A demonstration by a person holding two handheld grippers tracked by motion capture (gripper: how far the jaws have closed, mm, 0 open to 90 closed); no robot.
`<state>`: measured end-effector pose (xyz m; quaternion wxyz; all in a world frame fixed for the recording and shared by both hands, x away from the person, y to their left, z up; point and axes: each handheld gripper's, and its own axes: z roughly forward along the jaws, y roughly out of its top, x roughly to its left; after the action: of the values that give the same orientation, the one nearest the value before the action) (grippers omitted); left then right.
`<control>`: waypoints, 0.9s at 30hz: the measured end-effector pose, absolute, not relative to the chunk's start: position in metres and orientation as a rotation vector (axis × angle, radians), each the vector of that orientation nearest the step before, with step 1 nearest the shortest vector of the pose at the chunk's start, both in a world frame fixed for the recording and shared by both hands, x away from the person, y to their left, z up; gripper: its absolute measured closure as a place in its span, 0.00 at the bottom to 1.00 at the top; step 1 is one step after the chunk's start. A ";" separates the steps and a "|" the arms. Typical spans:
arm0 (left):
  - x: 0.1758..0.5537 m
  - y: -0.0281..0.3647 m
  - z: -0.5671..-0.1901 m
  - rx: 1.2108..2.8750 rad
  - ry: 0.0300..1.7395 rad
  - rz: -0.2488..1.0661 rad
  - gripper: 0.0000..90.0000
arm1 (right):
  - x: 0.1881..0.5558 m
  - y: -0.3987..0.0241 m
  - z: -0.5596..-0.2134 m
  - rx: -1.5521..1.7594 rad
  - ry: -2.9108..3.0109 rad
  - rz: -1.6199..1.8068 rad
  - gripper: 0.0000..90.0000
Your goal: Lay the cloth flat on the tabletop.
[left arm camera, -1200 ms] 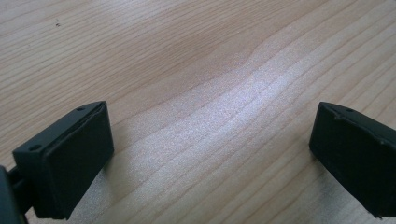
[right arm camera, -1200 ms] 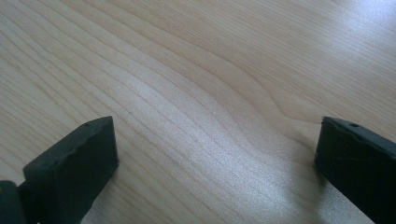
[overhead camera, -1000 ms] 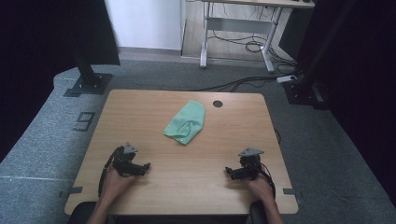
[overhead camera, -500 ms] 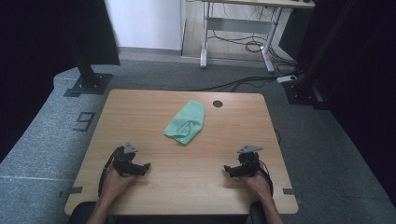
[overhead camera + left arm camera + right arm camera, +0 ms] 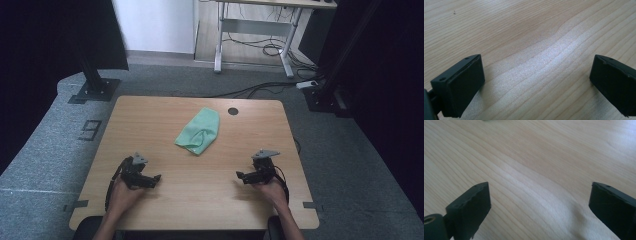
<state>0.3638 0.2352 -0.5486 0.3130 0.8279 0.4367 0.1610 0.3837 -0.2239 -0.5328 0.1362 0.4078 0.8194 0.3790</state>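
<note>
Green cloth (image 5: 199, 131) lies crumpled on the table (image 5: 150, 115), in the middle of the far half, just short of the round cable hole (image 5: 233, 111). It is bunched and partly folded over itself, not spread flat and not squared up. Nothing touches it.

Left gripper (image 5: 148, 180) sits low at the near left of the table, held in the person's left hand (image 5: 122, 192), pointing inward toward the centre. The left gripper view has its jaws spread wide with bare wood grain between them, nothing held. Right gripper (image 5: 244, 176) sits low at the near right in the right hand (image 5: 270, 189), also pointing inward. The right gripper view has its jaws spread wide too, bare table between them; they have just been closing a little, with nothing between them. A sliver of green shows at the top edge of that view, too small to read.

Both grippers are well apart from the cloth and from each other, one on each near side.

Progress, as a judgement: work on the cloth looks not yet begun. No corner picked up, no edge pulled out, no fold laid. All of it is left: reach forward to the cloth, take hold, then handle it, likely flatten or fold, though the pictures don't settle which. A floor marking (image 5: 90, 130) reads like a 9 on the grey carpet left of the table.
</note>
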 end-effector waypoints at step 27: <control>0.364 0.235 -0.549 2.183 1.152 0.425 0.00 | 0.419 -0.158 -0.517 1.023 2.516 1.172 0.49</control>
<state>0.3638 0.2352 -0.5486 0.3131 0.8279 0.4367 0.1610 0.4190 -0.1581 -0.5174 0.0918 0.3444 0.8469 0.3946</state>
